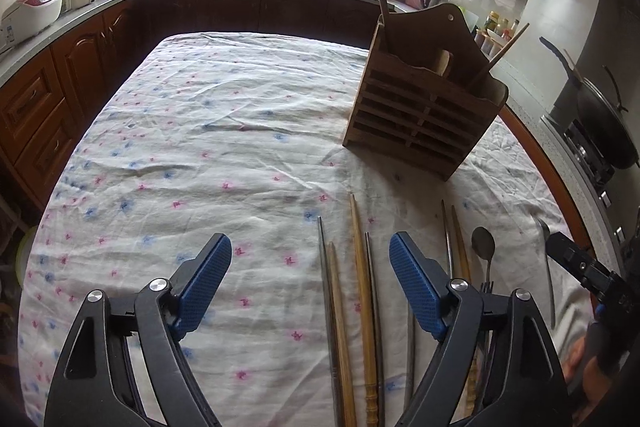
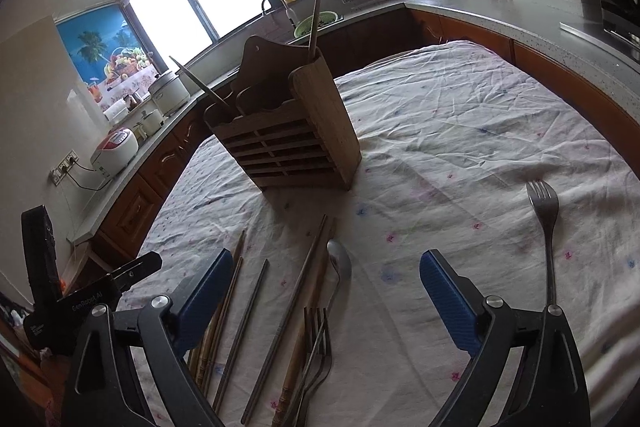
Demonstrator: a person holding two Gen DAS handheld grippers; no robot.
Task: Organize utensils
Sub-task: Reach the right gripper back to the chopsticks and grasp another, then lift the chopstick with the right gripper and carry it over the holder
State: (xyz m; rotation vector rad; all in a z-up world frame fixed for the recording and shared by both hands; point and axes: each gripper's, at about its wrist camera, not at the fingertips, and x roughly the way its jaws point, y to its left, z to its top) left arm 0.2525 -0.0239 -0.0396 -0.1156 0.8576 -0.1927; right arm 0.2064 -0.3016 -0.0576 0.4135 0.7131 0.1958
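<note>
Chopsticks (image 1: 362, 291) lie in a loose row on the flowered tablecloth (image 1: 208, 131), their tips toward the far end of the table. We hold the left gripper (image 1: 310, 267) just above them; its blue pads (image 1: 206, 281) stand wide apart with nothing pressed between them, and four of the sticks, some wooden and some dark metal, show on the cloth in the gap. In the left wrist view a spoon (image 1: 483, 247) lies at three o'clock of that gripper, beyond two more sticks.

We hold the right gripper (image 2: 326, 279) over the same row, its jaws likewise spread and gripping nothing. In the right wrist view the spoon's bowl sits between the pads at about twelve o'clock, a fork (image 2: 318, 343) lies at six o'clock of it beside the chopsticks, and a second fork (image 2: 546, 227) rests alone at two o'clock, tines pointing away from us and well apart from the rest.

Farther out stands the wooden utensil holder (image 2: 288, 139), upright on the cloth at eleven o'clock of the right gripper. Two long sticks (image 2: 316, 15) lean out of its top, one from each end compartment.
</note>
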